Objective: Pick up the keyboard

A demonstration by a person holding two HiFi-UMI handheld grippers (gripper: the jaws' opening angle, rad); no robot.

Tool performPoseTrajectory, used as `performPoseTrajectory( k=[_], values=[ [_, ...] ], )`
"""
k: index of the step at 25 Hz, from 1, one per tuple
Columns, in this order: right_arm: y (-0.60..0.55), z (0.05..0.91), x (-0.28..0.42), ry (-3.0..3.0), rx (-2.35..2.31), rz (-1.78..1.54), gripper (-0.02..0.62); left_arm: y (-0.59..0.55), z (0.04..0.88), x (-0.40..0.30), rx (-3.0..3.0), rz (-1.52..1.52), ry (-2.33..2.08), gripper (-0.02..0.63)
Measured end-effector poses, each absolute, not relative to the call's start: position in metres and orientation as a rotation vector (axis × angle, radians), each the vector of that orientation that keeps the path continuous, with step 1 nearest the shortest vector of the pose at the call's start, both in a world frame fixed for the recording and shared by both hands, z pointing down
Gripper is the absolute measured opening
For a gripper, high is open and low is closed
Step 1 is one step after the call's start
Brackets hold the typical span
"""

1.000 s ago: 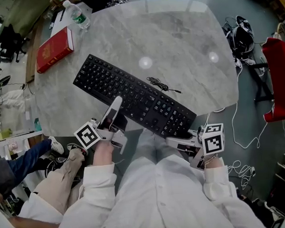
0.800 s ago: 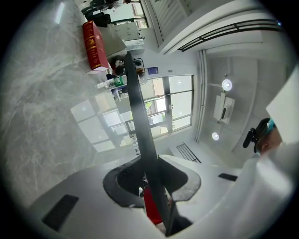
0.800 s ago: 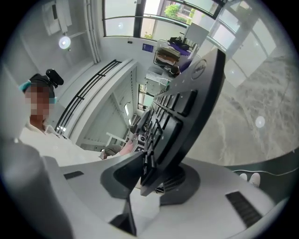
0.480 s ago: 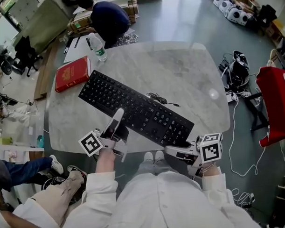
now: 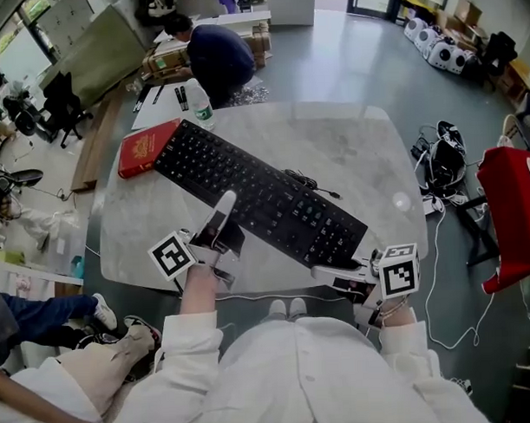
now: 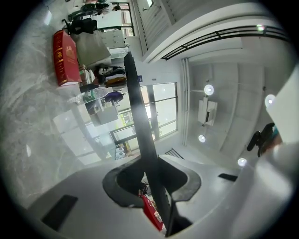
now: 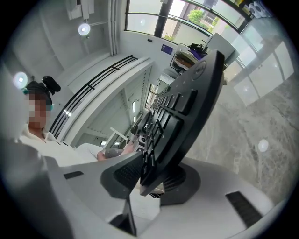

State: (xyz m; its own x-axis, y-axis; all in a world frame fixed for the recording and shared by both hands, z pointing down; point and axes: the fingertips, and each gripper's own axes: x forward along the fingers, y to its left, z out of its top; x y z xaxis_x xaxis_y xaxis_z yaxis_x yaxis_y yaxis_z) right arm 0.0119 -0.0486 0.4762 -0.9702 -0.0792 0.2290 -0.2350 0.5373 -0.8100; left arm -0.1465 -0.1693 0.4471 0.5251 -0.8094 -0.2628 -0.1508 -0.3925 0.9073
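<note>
A red book [image 5: 146, 150] is lying at the far left of the marble desk [image 5: 358, 142]. A water bottle [image 5: 200, 103] is standing just behind it. The left claw [image 5: 222, 215] is reaching in from the near edge of the desk. It is pinching the near long side of the black keyboard [image 5: 264, 196], a bit left of its middle. One white finger is lying over the keys and the other is going under. In the left gripper view the keyboard is showing as a thin dark strip squeezed between the two pads. The keyboard is being held up off the desk and is running slantwise. Its left end is far away by the red book, and its right end is near the person. A thin black cable [image 5: 309, 180] is lying on the desk just beyond the keyboard. The right claw [image 5: 329, 270] is pinching the near right corner of the keyboard, with its pads pressing on the top and the bottom. Far to the right, a red thing [image 5: 512, 215] is standing on the floor.
</note>
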Motion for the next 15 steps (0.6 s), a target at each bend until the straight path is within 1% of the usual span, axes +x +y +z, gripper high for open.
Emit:
performPoseTrajectory(
  k=[8, 15],
  values=[
    [-0.05, 0.459, 0.013, -2.652, 0.265, 1.328, 0.103, -0.163, 0.439, -0.151, 1.836, -0.953, -0.798, 0.094],
    [-0.048, 0.466, 0.016, -2.667, 0.258, 1.281, 0.104, -0.161, 0.438, -0.146, 1.87, -0.982, -0.777, 0.092]
  ],
)
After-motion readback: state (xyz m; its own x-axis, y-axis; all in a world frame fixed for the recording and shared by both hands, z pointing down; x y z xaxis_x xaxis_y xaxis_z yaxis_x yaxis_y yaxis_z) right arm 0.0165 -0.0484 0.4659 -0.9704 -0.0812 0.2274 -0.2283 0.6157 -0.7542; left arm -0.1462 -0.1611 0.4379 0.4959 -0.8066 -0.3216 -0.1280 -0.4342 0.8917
